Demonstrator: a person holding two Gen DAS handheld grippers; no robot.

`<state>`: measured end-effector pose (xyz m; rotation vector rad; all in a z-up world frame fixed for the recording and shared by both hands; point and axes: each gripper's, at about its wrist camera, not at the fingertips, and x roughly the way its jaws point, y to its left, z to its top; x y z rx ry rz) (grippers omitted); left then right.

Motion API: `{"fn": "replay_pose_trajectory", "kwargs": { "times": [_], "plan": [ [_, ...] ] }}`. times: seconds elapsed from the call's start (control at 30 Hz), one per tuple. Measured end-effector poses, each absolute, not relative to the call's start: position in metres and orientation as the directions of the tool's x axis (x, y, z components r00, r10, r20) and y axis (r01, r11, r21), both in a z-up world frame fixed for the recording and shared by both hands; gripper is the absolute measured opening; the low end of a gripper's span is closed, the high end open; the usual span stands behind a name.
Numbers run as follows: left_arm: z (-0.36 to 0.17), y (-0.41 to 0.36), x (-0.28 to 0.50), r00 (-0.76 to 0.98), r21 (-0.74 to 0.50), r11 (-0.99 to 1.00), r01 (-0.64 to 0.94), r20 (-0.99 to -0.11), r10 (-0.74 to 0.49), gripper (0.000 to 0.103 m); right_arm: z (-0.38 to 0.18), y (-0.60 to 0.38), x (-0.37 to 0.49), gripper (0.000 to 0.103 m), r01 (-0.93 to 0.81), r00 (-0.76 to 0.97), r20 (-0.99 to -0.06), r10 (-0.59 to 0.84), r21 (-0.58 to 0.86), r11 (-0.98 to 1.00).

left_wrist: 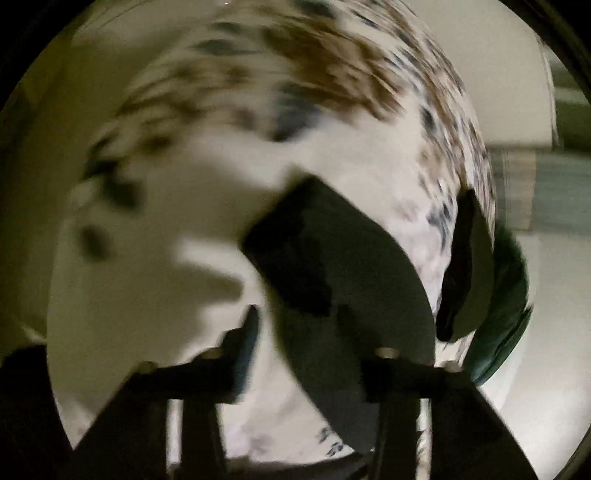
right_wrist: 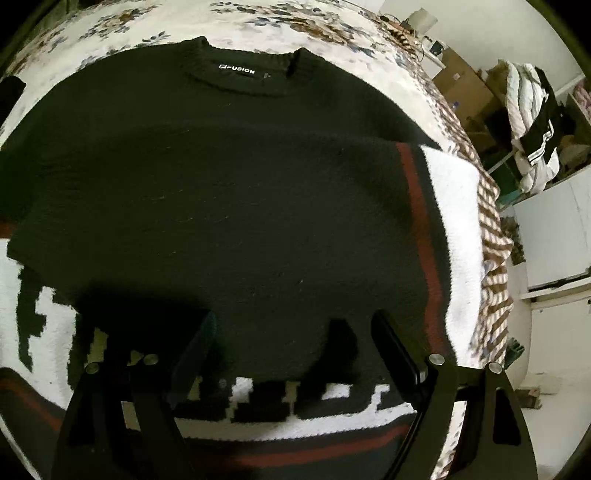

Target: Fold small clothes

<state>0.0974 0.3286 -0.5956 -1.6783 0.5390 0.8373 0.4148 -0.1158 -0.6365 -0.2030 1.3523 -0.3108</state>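
A black knit sweater (right_wrist: 229, 177) with a white label at the collar, a red stripe and white patterned parts lies flat on a floral bedspread (right_wrist: 332, 29). My right gripper (right_wrist: 291, 325) hovers over its lower part, open and empty; one finger (right_wrist: 399, 343) stands over the black knit. The left wrist view is blurred. My left gripper (left_wrist: 303, 314) is over the white floral bedspread (left_wrist: 258, 92); a dark flap of fabric (left_wrist: 332, 258) lies in front of it. I cannot tell whether it grips it.
The bed's right edge (right_wrist: 495, 258) drops to a white floor. Cardboard boxes (right_wrist: 461, 85), a heap of bedding (right_wrist: 532, 122) and white cabinets (right_wrist: 554, 240) stand at the right. A green object (left_wrist: 506, 302) lies at the bed's edge.
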Motion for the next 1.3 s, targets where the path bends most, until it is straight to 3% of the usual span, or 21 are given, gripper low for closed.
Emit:
{"fn": "replay_pose_trajectory", "kwargs": {
  "times": [0.03, 0.2, 0.5, 0.53, 0.57, 0.6, 0.63, 0.8, 0.93, 1.1, 1.3],
  "plan": [
    [-0.599, 0.325, 0.095, 0.656, -0.649, -0.29, -0.704, -0.75, 0.084, 0.058, -0.637, -0.116, 0.415, 0.087, 0.103, 0.181, -0.926, -0.332, -0.318, 0.942],
    [-0.622, 0.33, 0.105, 0.745, -0.724, -0.327, -0.608, -0.663, 0.082, 0.059, -0.641, -0.118, 0.416, 0.087, 0.106, 0.169, -0.929, -0.328, -0.314, 0.943],
    [-0.613, 0.362, 0.163, 0.683, -0.691, -0.225, -0.687, -0.72, 0.123, 0.06, -0.646, -0.117, 0.419, 0.087, 0.087, 0.165, -0.924, -0.345, -0.335, 0.938],
    [-0.608, 0.364, 0.168, 0.667, -0.679, -0.198, -0.707, -0.733, 0.131, 0.056, -0.646, -0.117, 0.42, 0.087, 0.087, 0.165, -0.924, -0.346, -0.335, 0.938],
    [-0.605, 0.364, 0.171, 0.656, -0.671, -0.18, -0.719, -0.741, 0.141, 0.033, -0.647, -0.118, 0.421, 0.087, 0.089, 0.165, -0.924, -0.345, -0.334, 0.938],
    [-0.598, 0.364, 0.173, 0.639, -0.656, -0.14, -0.741, -0.754, 0.153, 0.017, -0.647, -0.118, 0.421, 0.087, 0.09, 0.164, -0.924, -0.345, -0.334, 0.938],
    [-0.595, 0.366, 0.178, 0.631, -0.649, -0.1, -0.754, -0.759, 0.161, 0.011, -0.648, -0.118, 0.421, 0.087, 0.091, 0.162, -0.925, -0.344, -0.333, 0.938],
    [-0.517, 0.354, 0.215, 0.584, -0.537, 0.229, -0.812, -0.756, 0.295, 0.01, -0.647, -0.12, 0.422, 0.087, 0.101, 0.167, -0.929, -0.331, -0.318, 0.943],
    [-0.456, 0.317, 0.25, 0.612, -0.432, 0.476, -0.766, -0.716, 0.335, 0.01, -0.642, -0.127, 0.421, 0.087, 0.114, 0.178, -0.939, -0.293, -0.276, 0.954],
    [-0.395, 0.23, 0.321, 0.671, -0.303, 0.745, -0.594, -0.697, 0.252, 0.01, -0.637, -0.142, 0.418, 0.087, 0.113, 0.187, -0.926, -0.328, -0.311, 0.944],
    [-0.377, 0.096, 0.376, 0.684, -0.179, 0.931, -0.317, -0.723, 0.095, 0.01, -0.626, -0.176, 0.408, 0.087, 0.116, 0.201, -0.908, -0.367, -0.35, 0.93]
  ]
}}
